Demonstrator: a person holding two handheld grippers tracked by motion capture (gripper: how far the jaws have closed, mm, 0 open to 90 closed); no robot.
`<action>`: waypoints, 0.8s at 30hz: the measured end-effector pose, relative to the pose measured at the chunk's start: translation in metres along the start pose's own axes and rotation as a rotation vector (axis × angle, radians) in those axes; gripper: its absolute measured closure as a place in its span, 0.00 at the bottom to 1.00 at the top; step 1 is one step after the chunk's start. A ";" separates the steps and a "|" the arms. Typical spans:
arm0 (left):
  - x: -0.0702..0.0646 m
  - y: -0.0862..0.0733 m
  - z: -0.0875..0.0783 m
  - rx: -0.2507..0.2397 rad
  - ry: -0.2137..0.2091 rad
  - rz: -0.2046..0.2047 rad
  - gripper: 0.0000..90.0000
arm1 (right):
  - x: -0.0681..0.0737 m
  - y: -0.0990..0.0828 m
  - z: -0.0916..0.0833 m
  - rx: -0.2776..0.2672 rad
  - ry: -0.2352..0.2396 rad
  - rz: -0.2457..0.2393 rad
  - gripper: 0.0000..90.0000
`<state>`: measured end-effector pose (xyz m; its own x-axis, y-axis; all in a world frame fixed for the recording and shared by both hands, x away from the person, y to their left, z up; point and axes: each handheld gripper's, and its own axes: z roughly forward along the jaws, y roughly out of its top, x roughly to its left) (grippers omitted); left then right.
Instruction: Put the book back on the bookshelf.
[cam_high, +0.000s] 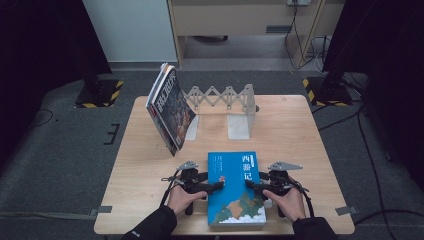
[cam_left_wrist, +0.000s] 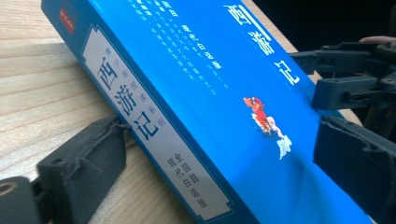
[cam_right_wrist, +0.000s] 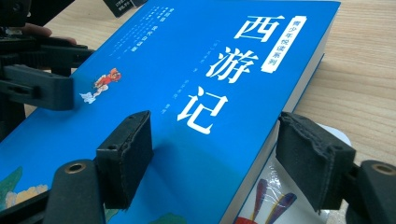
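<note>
Both grippers bracket the blue book (cam_high: 236, 187) at the table's (cam_high: 300, 130) near edge, left gripper (cam_high: 212, 186) and right gripper (cam_high: 252, 185) at opposite sides; the rack (cam_high: 225, 102) awaits. Left gripper view: jaws straddle the spine, apparently not pressing. Right gripper view: jaws clamp the page edge. Lifting and shelving remain, I judge.

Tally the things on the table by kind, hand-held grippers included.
Blue book lying flat: 1
Leaning books: 2, as far as their edges show
Folding rack: 1
White printed item under the blue book: 1
Left hand-held gripper and right hand-held gripper: 2
Total: 7
</note>
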<state>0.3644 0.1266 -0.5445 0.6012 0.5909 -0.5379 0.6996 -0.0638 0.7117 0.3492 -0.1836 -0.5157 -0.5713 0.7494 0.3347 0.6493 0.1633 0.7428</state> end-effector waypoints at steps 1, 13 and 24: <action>0.000 0.000 0.000 0.000 0.002 0.001 0.06 | 0.000 0.000 0.000 -0.002 -0.002 -0.001 0.30; 0.004 0.002 -0.002 0.010 -0.016 -0.022 0.13 | -0.002 -0.001 0.002 0.001 0.014 0.028 0.29; 0.005 0.005 -0.010 0.036 -0.021 -0.115 0.30 | -0.004 -0.001 0.003 0.006 0.027 0.046 0.28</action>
<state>0.3671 0.1370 -0.5387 0.5243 0.5787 -0.6247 0.7775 -0.0261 0.6284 0.3525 -0.1849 -0.5193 -0.5540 0.7387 0.3839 0.6782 0.1331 0.7227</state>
